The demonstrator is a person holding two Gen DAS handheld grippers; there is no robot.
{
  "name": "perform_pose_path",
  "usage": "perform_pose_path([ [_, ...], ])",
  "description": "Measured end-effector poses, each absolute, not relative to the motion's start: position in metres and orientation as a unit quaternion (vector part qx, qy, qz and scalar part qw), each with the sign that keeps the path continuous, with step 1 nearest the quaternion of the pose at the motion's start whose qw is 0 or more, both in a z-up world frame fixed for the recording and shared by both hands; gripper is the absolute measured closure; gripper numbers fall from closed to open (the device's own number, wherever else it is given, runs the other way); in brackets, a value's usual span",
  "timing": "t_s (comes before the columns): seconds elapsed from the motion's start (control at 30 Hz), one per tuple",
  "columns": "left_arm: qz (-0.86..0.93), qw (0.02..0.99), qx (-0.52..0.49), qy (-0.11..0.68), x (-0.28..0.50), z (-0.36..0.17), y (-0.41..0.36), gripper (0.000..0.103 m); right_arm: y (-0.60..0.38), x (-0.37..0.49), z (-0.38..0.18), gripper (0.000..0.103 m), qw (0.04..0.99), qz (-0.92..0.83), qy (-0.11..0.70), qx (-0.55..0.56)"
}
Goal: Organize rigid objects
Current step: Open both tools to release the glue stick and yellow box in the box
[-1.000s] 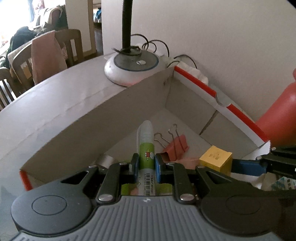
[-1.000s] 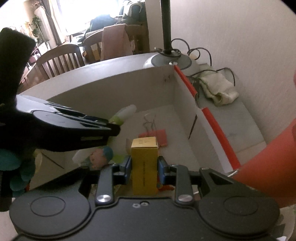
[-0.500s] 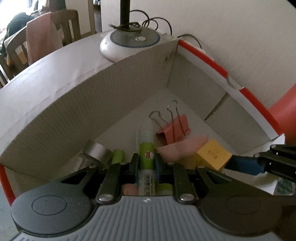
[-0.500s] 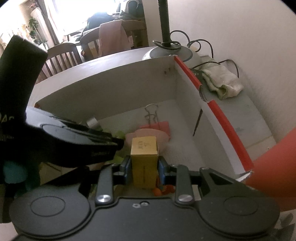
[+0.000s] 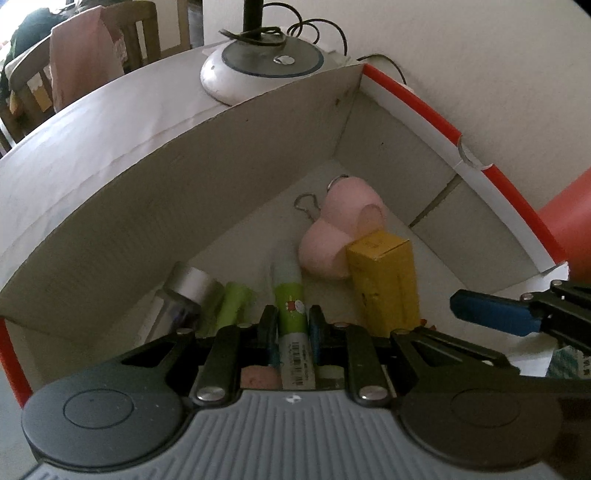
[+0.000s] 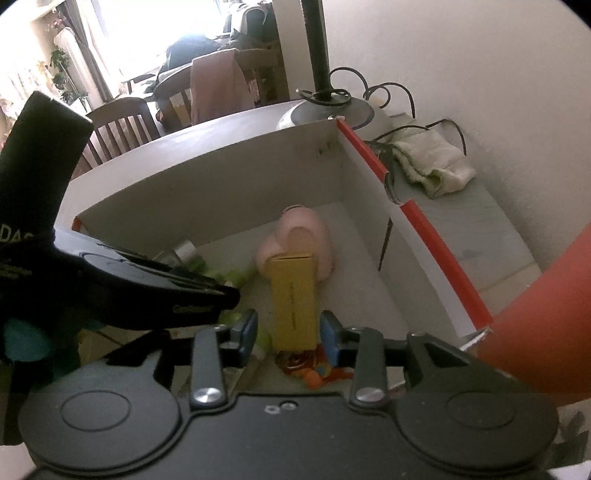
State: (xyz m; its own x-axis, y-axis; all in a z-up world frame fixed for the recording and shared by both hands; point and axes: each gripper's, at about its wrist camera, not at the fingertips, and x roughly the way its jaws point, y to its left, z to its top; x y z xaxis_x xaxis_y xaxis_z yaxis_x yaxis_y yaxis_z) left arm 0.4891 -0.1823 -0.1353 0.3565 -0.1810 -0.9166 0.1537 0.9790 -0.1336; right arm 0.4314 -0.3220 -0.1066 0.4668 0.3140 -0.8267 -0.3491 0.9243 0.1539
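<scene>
Left gripper [image 5: 292, 325] clamped on green glue stick [image 5: 291, 302], held low inside cardboard box [image 5: 207, 192] for setting down; right gripper [image 6: 289, 328] just opening, freeing yellow carton [image 6: 293, 299] against far pink toy [image 6: 303, 240].

A home dining area: wooden chairs [image 6: 122, 125] draped with clothes, a round table [image 5: 110, 122], a sunlit window [image 6: 147, 33].

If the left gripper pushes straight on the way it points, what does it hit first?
Probably the box floor: the glue stick clamped in the left gripper points there, passing just beside the pink toy. Depth is unclear.
</scene>
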Motion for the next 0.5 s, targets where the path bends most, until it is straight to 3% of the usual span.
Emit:
perform_pose_path([
  [0.5, -0.111, 0.837, -0.024, 0.535, 0.460, -0.111, -0.166, 0.085, -0.321, 0.404, -0.079, 0.053, 0.867, 0.200, 0.456, -0.010],
])
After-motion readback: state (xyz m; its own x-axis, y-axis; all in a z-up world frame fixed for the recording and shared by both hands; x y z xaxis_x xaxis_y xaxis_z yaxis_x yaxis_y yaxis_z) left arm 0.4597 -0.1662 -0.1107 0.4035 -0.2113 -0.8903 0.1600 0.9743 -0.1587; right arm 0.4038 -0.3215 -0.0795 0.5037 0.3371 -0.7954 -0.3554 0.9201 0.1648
